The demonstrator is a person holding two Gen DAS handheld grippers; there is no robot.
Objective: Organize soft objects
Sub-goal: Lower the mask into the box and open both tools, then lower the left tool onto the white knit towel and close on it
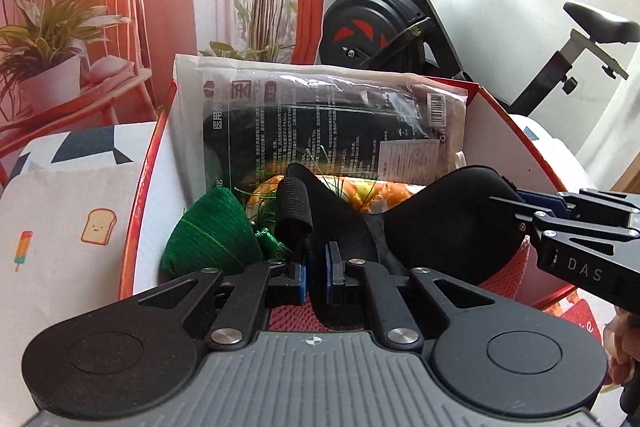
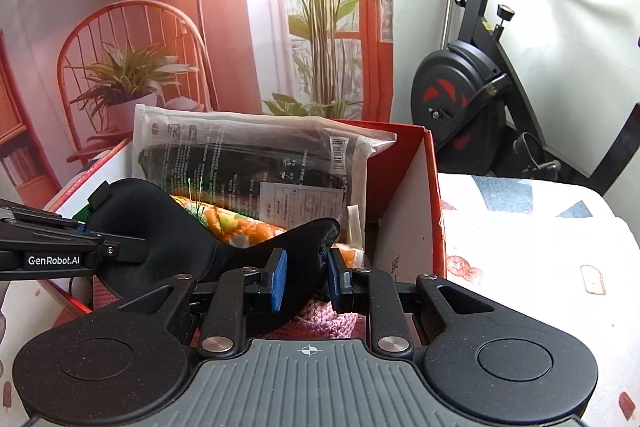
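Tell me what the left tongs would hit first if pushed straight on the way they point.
The left tongs are shut on the black eye mask. Straight ahead, they would probably meet the orange flowered cloth in the red box first, then the clear packet behind it; depth is unclear.

Both claws pinch a black eye mask (image 1: 420, 223) over a red box (image 1: 500, 131).

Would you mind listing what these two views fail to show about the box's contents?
- Box floor: both views, covered by the contents.
- Packet print: both views, too small and glare-washed.
- Pink knit: mostly behind the right gripper and black eye mask.
- Green mesh: right view, behind the mask.
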